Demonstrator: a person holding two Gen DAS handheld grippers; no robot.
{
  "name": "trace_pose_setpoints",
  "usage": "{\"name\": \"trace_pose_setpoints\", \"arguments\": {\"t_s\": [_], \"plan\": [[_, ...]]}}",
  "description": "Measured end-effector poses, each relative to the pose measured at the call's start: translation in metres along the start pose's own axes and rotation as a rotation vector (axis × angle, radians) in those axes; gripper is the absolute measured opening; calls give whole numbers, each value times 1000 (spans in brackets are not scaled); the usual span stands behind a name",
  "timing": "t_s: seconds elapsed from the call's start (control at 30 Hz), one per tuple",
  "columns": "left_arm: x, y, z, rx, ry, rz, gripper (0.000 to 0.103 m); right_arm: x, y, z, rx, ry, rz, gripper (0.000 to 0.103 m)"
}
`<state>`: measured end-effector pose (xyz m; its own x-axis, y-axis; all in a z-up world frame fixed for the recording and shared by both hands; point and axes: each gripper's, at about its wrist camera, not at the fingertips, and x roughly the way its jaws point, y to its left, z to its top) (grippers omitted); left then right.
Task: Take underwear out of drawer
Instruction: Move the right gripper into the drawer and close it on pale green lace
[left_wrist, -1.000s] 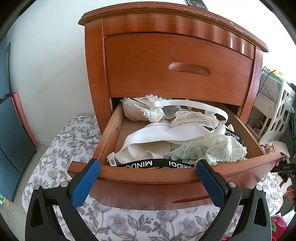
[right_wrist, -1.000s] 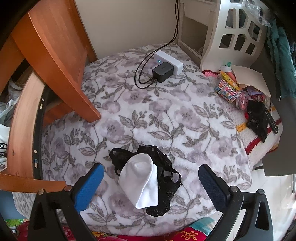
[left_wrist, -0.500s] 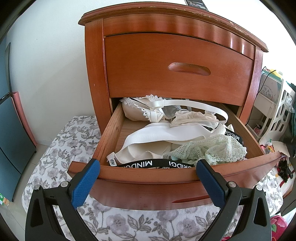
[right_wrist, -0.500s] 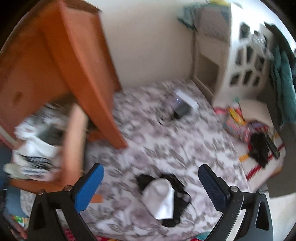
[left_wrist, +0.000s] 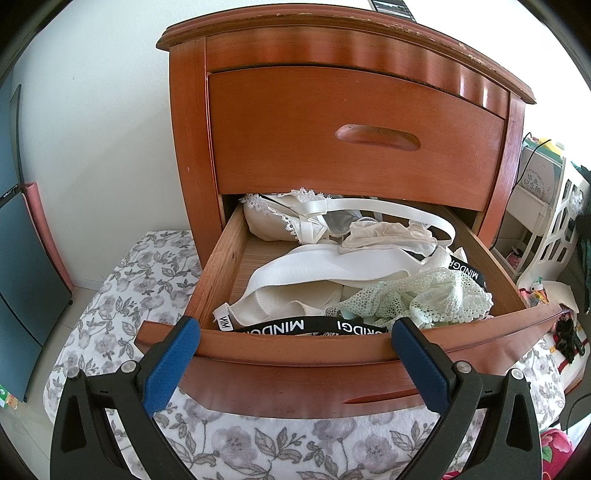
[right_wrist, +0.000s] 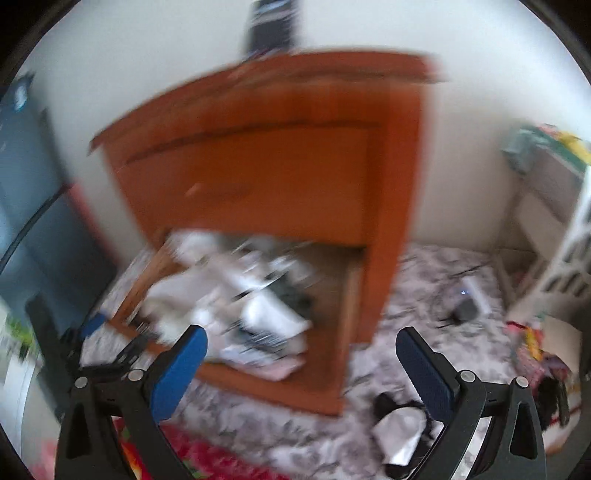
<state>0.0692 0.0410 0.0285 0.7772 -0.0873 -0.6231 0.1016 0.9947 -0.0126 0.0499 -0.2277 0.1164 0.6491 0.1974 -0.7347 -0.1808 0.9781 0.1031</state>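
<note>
Left wrist view: the left hand-held gripper (left_wrist: 295, 354) is hovering in front of the pulled-out lower drawer (left_wrist: 332, 354) of a reddish wooden nightstand (left_wrist: 354, 88), its blue-padded fingers (left_wrist: 170, 365) spread wide with nothing between them. The upper drawer (left_wrist: 354, 136) is sitting closed.

The underwear (left_wrist: 354, 273) is lying in a loose heap inside the open drawer: a white bra (left_wrist: 317, 269) across the middle, a pale green lace piece (left_wrist: 424, 295) at the front right, a black waistband with white lettering (left_wrist: 310, 326) along the front wall, and a cream lace-trimmed piece (left_wrist: 273, 221) at the back under the upper drawer. The left part of the drawer floor is showing bare wood.

The nightstand is standing on a grey floral blanket (left_wrist: 140, 280).

Right wrist view: heavily motion-blurred. The right hand-held gripper (right_wrist: 299, 363) is also splayed open and empty, pointing toward the nightstand from the front right. A white garment lying on a black one (right_wrist: 399, 428) is resting on the floral blanket, just beside the right finger and well apart from the drawer. A charger block with cable (right_wrist: 465, 306) is lying on the blanket near a white shelf unit (right_wrist: 561, 236).
</note>
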Motion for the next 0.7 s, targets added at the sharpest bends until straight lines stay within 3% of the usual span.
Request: {"name": "trace_pose_setpoints", "arguments": {"t_s": [0.13,0.37,0.7], "plan": [[0,0,0,0,0,0,103,29,45,-3,-119,80,38,103],[0,0,0,0,0,1,103,68,88,-7,-185,153,112,103],[0,0,0,0,0,1,103,89,100,-9,-185,209,131,83]]}}
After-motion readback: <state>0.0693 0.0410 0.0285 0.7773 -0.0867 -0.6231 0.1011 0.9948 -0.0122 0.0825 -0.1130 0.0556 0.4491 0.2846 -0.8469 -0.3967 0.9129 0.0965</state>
